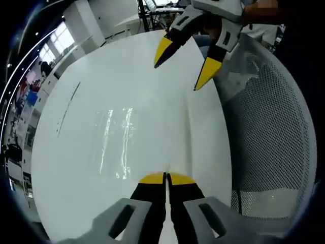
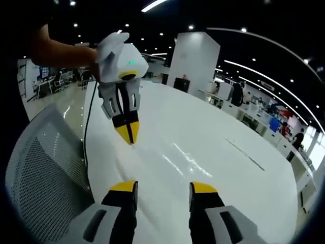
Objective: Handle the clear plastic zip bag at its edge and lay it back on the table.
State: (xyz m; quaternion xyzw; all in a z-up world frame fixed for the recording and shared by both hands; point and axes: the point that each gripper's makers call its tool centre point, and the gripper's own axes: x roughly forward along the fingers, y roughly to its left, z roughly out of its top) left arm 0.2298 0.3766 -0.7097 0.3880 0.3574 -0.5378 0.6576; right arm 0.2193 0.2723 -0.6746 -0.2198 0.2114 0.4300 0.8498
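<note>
The clear plastic zip bag lies flat on the white tabletop, just ahead of the left claw. Its long axis runs from about 6 o'clock to 12 o'clock in the left gripper view, marked by pale glare streaks. Which end carries the zip I cannot tell. The left claw is clenched, yellow tips pressed together at the bag's near right corner; whether film is pinched between them I cannot tell.

In the left gripper view the right claw hangs at 12 o'clock, released, tips well apart above the tabletop. A white mesh chair stands at 3 o'clock.

The right gripper view shows the right claw spread wide, the left claw at 11 o'clock with its tips down on the tabletop, and a faint sheen of the bag between them. A hand holds the left gripper. No writing is legible.
</note>
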